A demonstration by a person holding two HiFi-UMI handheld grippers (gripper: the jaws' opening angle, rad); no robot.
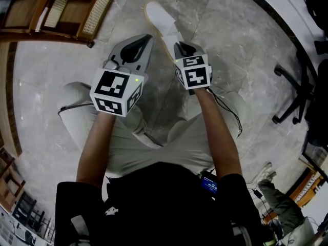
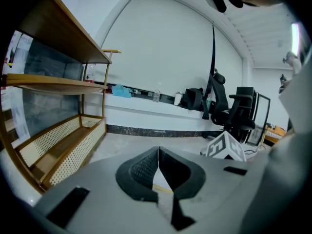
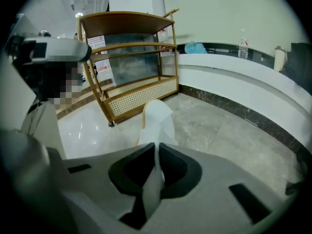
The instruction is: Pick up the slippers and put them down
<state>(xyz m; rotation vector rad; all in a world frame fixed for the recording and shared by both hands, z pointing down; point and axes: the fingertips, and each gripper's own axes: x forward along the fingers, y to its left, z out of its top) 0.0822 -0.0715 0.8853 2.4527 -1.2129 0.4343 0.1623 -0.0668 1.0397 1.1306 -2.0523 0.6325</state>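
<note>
Slipper [image 1: 161,19], white with a tan edge, juts forward from the right hand-held gripper [image 1: 185,49] over a grey marble floor [image 1: 246,50]; whether its far end touches the floor I cannot tell. A wooden shelf rack [image 1: 66,9] with cane panels stands beyond to the left, a long white desk [image 3: 243,77] runs along the wall, and a black office chair [image 1: 297,96] stands to the right. Both bare forearms reach forward and down over the person's knees. The right jaws are clamped on the slipper's near edge. The left hand-held gripper [image 1: 136,47] sits just beside it, jaws together, with nothing between them.
</note>
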